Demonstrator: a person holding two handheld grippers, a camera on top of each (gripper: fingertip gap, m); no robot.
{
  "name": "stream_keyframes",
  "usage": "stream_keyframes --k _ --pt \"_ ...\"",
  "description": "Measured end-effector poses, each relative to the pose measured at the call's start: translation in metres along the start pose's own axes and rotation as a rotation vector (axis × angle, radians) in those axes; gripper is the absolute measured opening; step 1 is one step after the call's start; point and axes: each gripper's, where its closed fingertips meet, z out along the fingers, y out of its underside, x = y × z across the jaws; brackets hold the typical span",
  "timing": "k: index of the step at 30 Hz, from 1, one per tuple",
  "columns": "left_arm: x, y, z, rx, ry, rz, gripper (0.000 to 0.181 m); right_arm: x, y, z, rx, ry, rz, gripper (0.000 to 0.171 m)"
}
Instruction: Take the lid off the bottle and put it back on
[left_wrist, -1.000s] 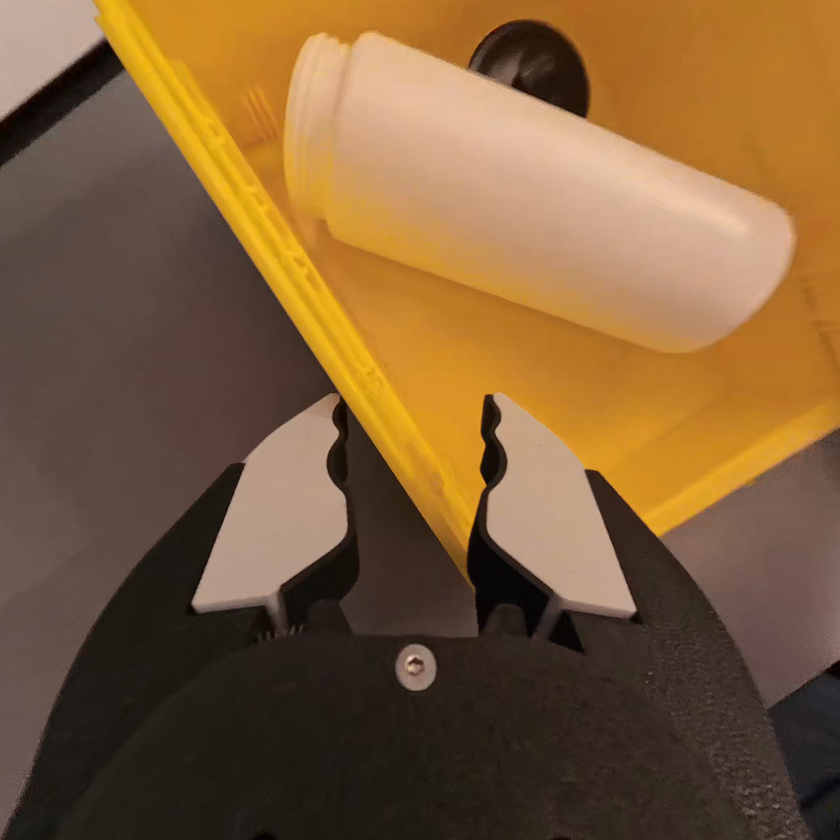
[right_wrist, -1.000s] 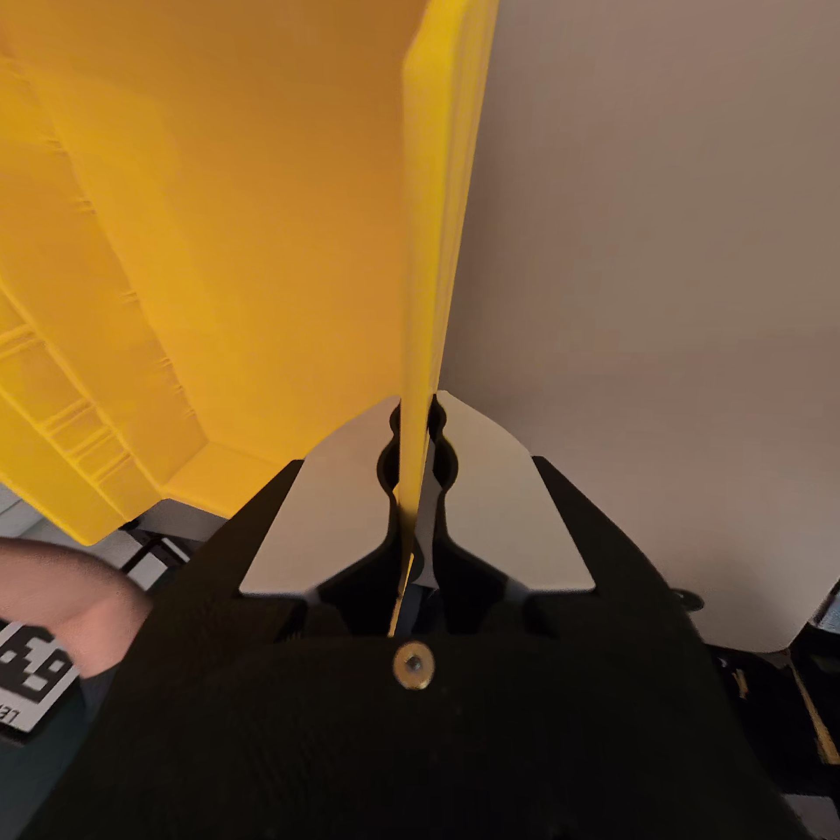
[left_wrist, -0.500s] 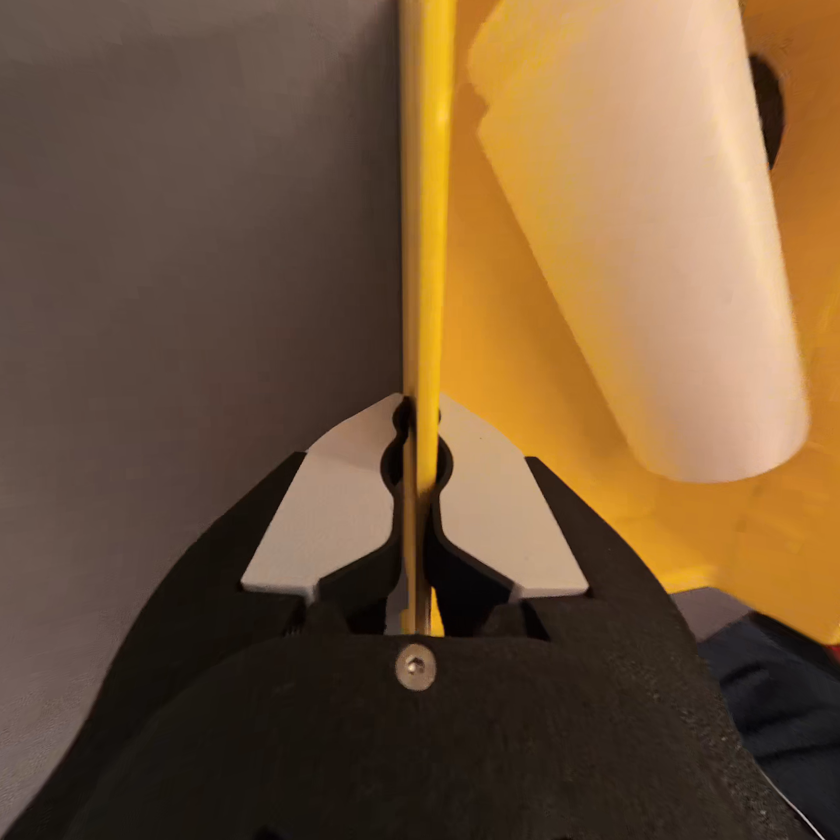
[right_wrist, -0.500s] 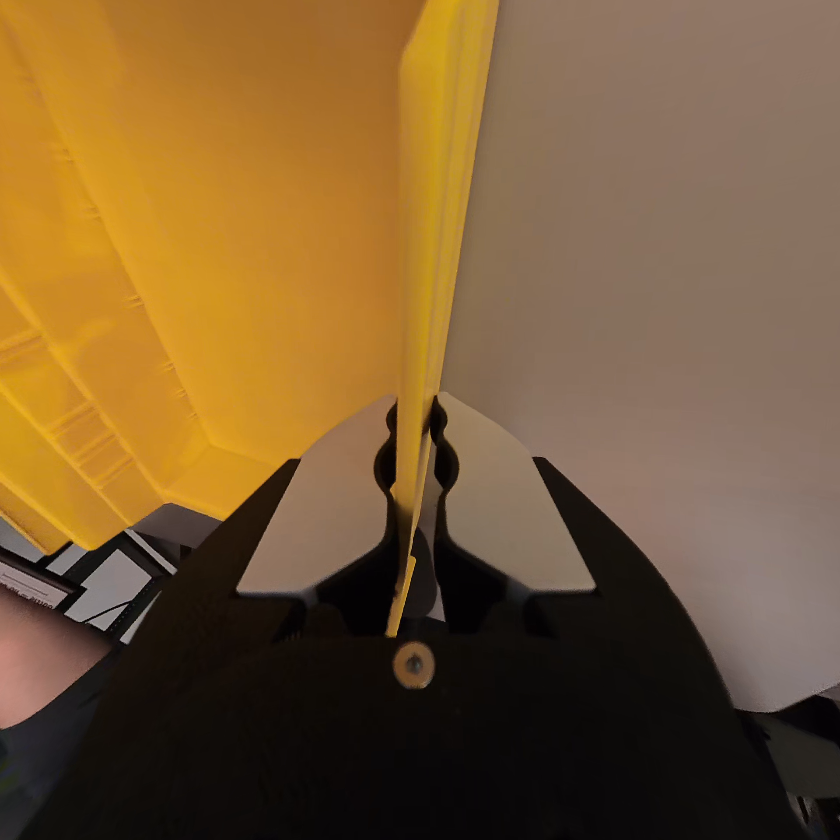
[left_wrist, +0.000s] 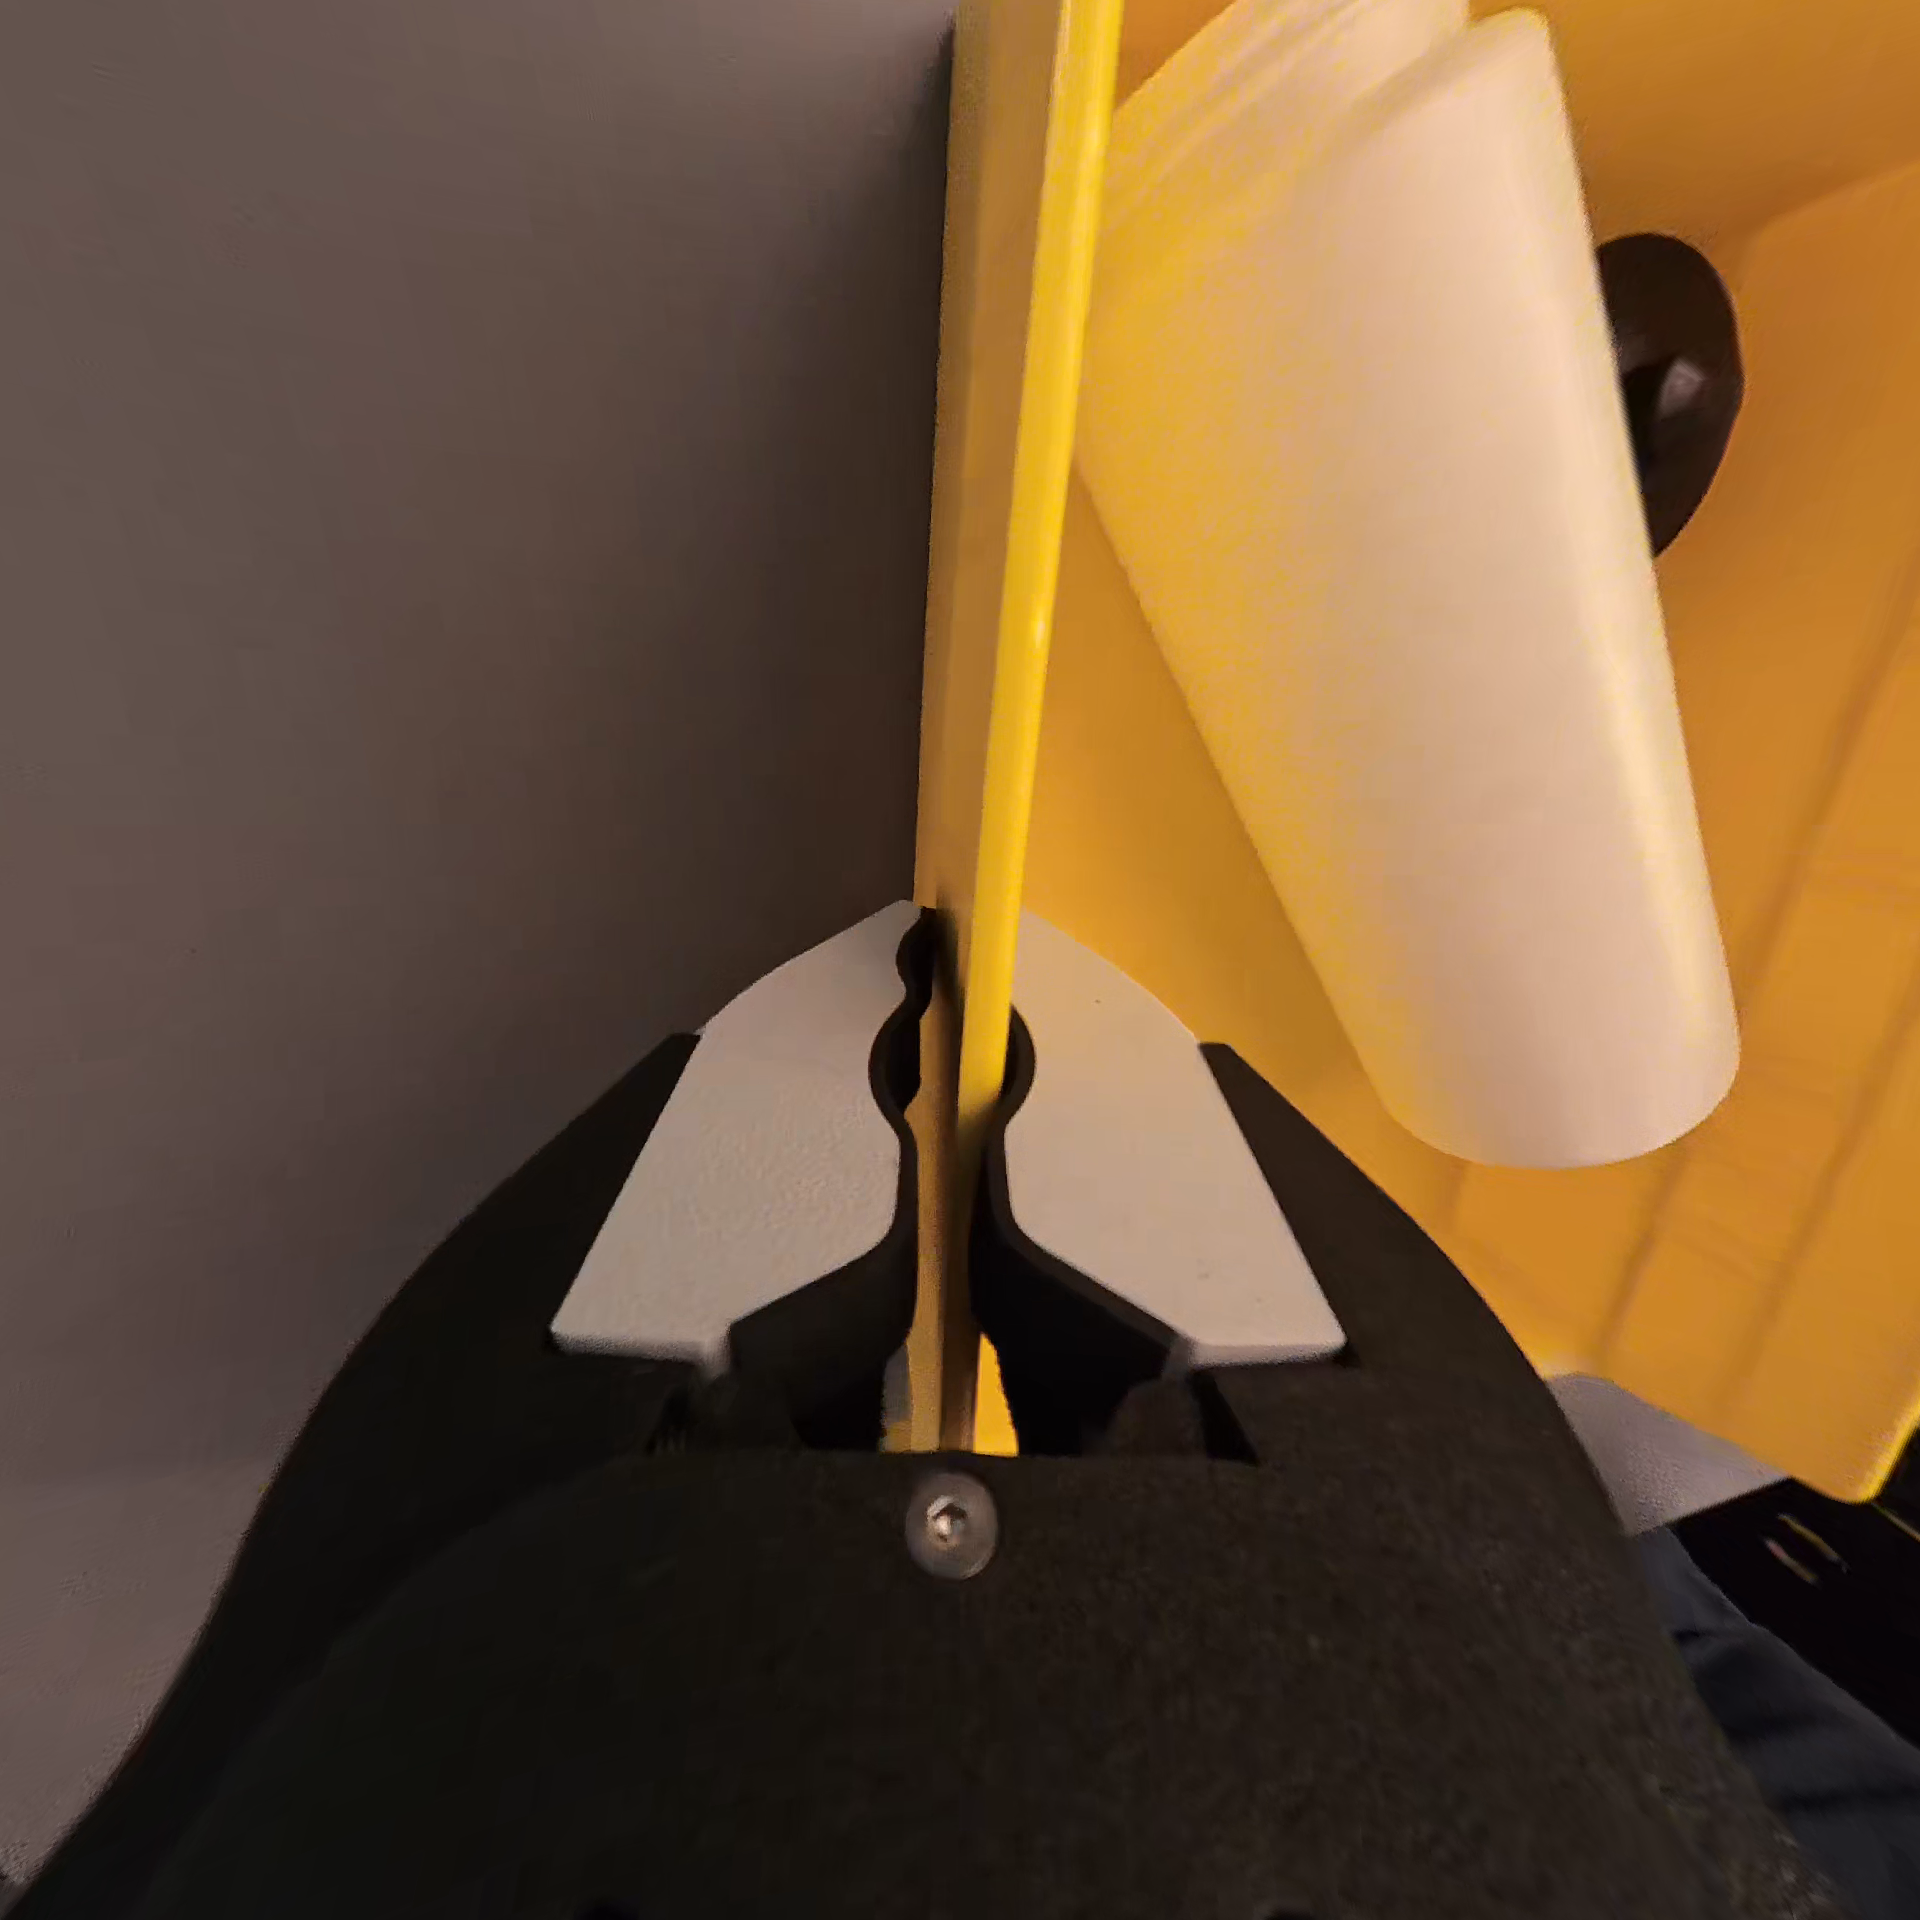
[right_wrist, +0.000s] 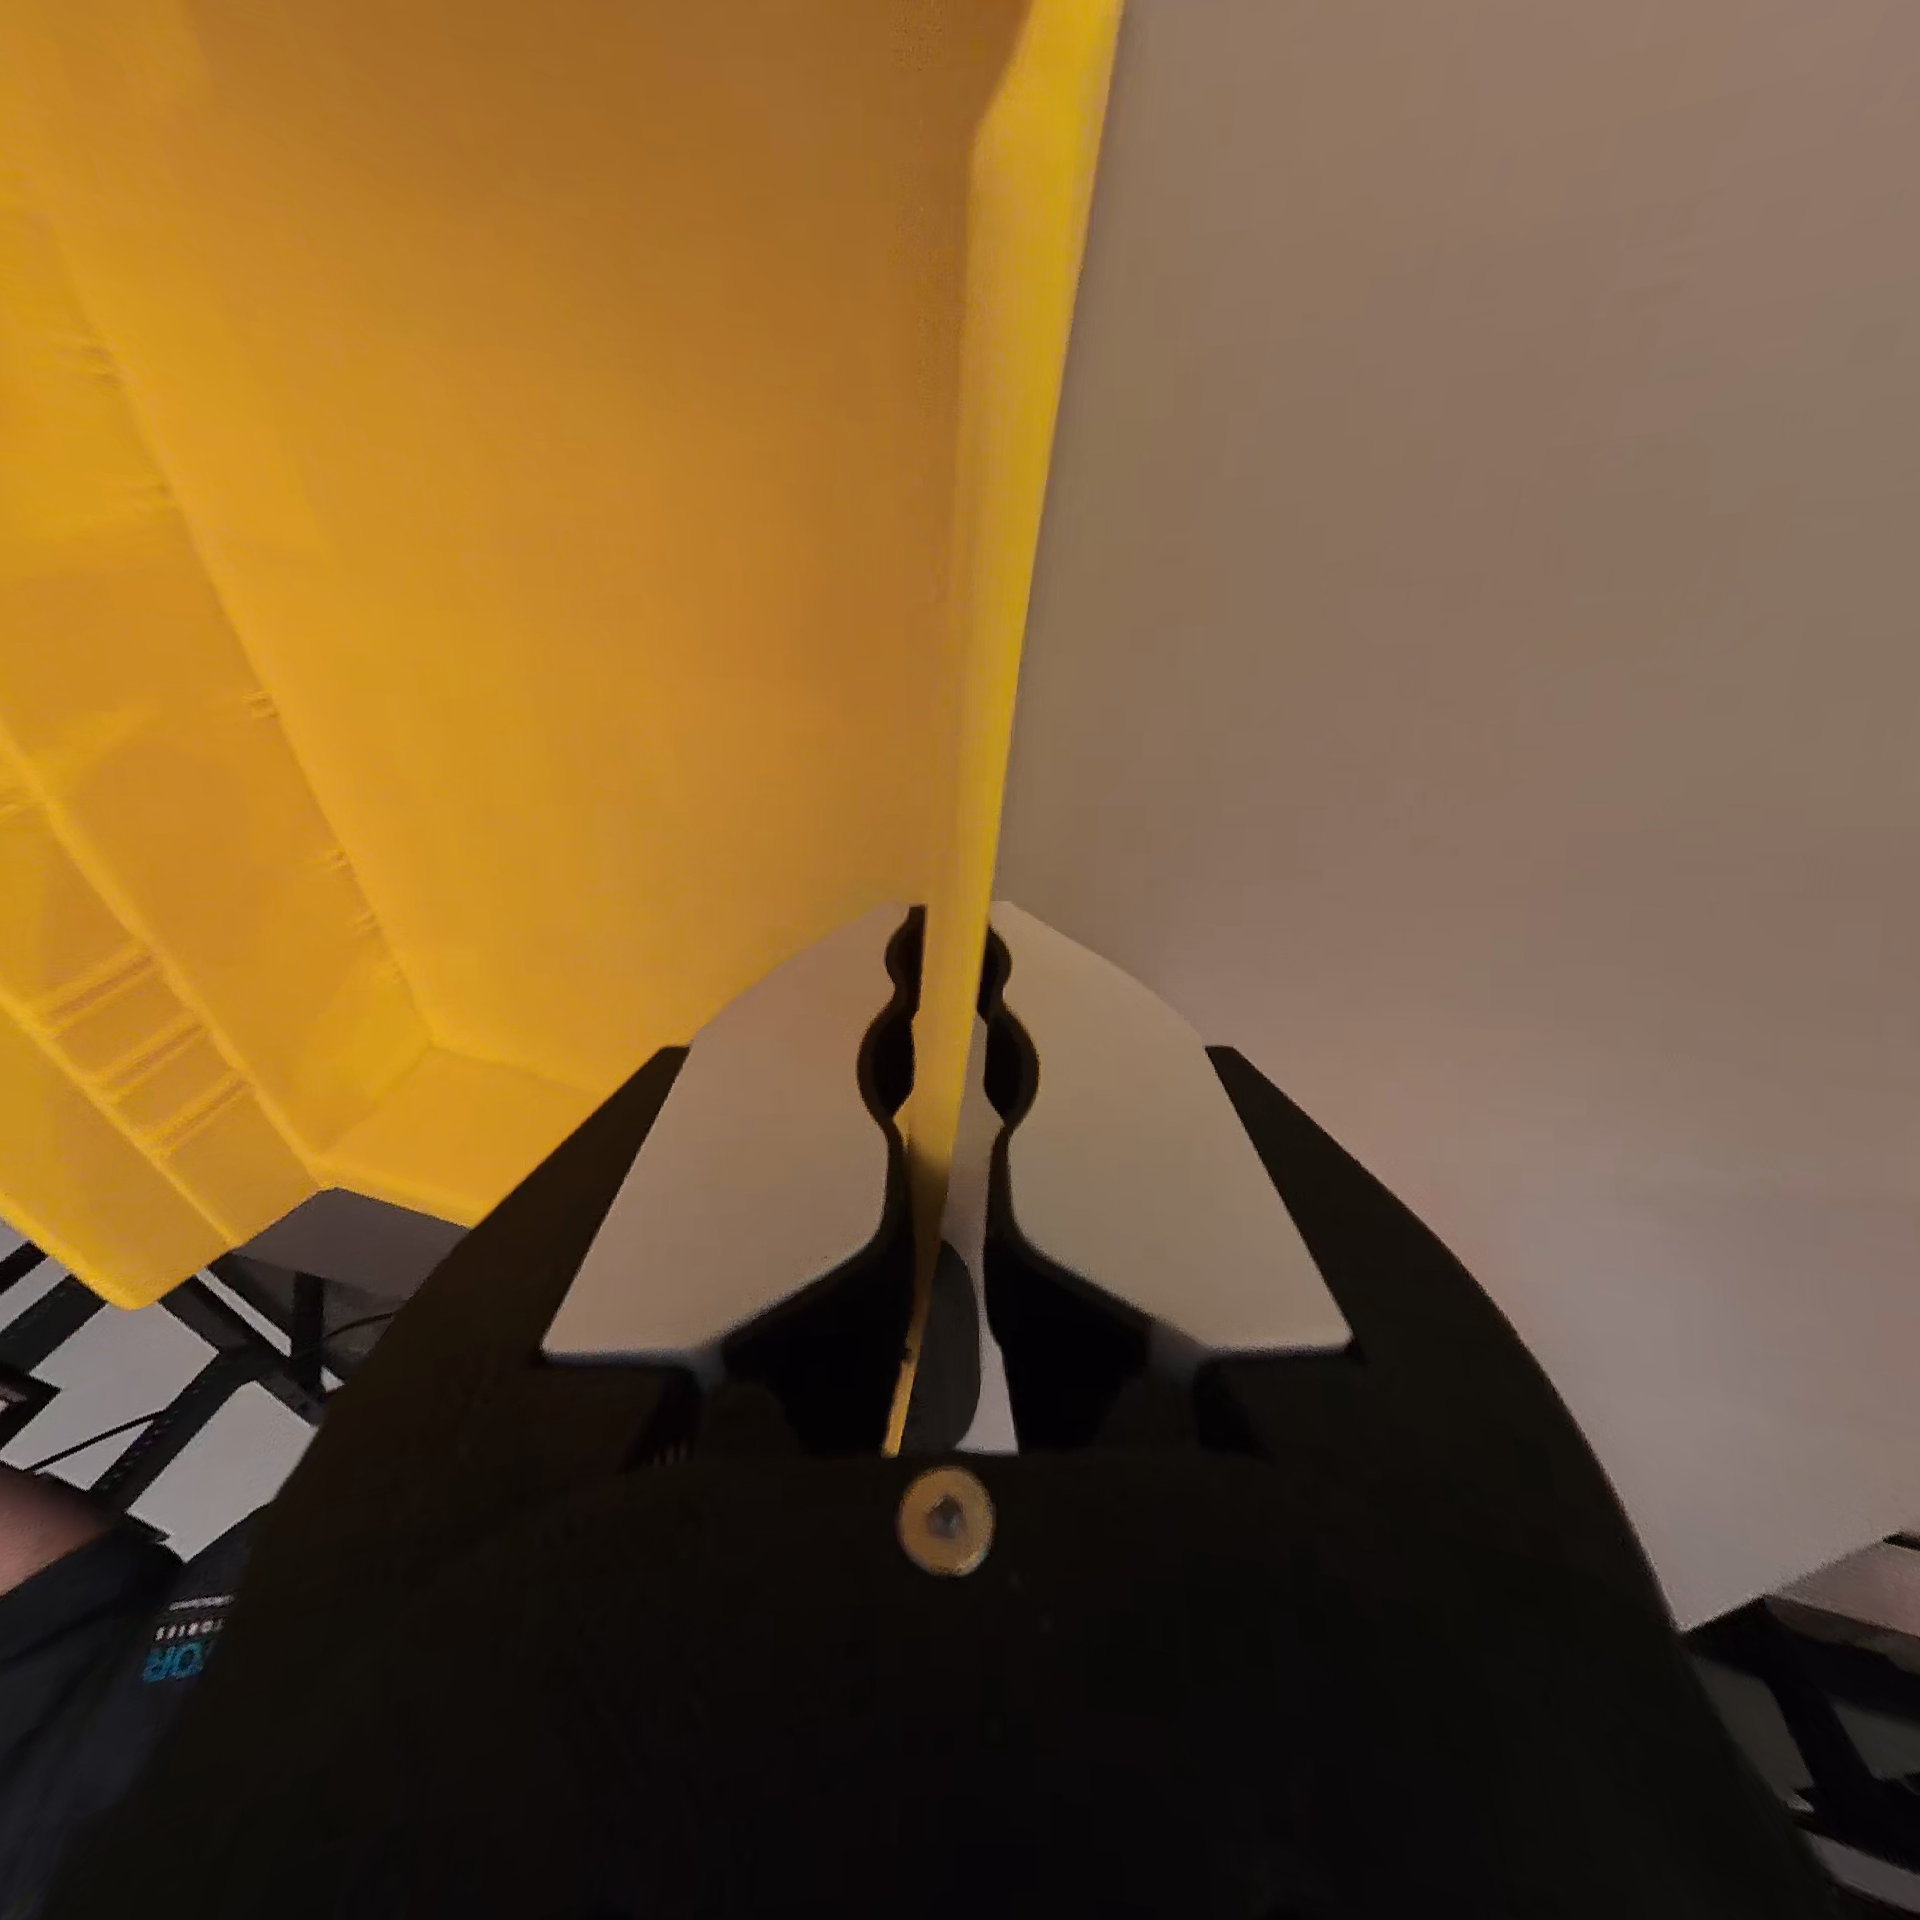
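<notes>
A big yellow bin (left_wrist: 1039, 416) is filling most of both views. A white bottle (left_wrist: 1403, 623) is lying on its side inside the bin, close to the wall that is being held. Its top end is pointing away and looks blurry, and no lid is sitting on it. A round black lid (left_wrist: 1673, 384) is lying in the bin just behind the bottle, and the bottle is hiding part of it. A grey table (left_wrist: 416, 520) is showing to the left of the bin wall.

The left gripper (left_wrist: 951, 997) is reaching forward with its two fingers squeezing the thin wall of the bin from both sides. The wall is running straight up the middle between the fingers.

The right gripper (right_wrist: 951, 997) is doing the same on another wall of the yellow bin (right_wrist: 520, 520), pinching the rim tight between its fingers. A pale table top (right_wrist: 1455, 727) is lying to the right of that wall. Neither gripper is touching the bottle or the lid.
</notes>
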Motion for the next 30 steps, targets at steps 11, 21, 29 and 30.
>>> stream_keyframes --k 11,21,29,30 --pt "-0.049 0.01 -0.016 0.023 -0.027 -0.113 0.004 0.003 0.0 0.0 -0.009 0.046 -0.068 0.007" --pt "-0.059 0.013 -0.019 0.031 -0.031 -0.136 0.004 0.005 0.001 0.0 0.001 0.047 -0.122 0.008" --pt "-0.06 0.015 -0.02 0.045 -0.032 -0.115 0.004 0.011 0.002 -0.001 0.008 0.051 -0.119 0.007" --pt "-0.06 0.014 -0.02 0.049 -0.036 -0.111 0.004 0.011 0.001 -0.002 0.009 0.066 -0.136 0.008"
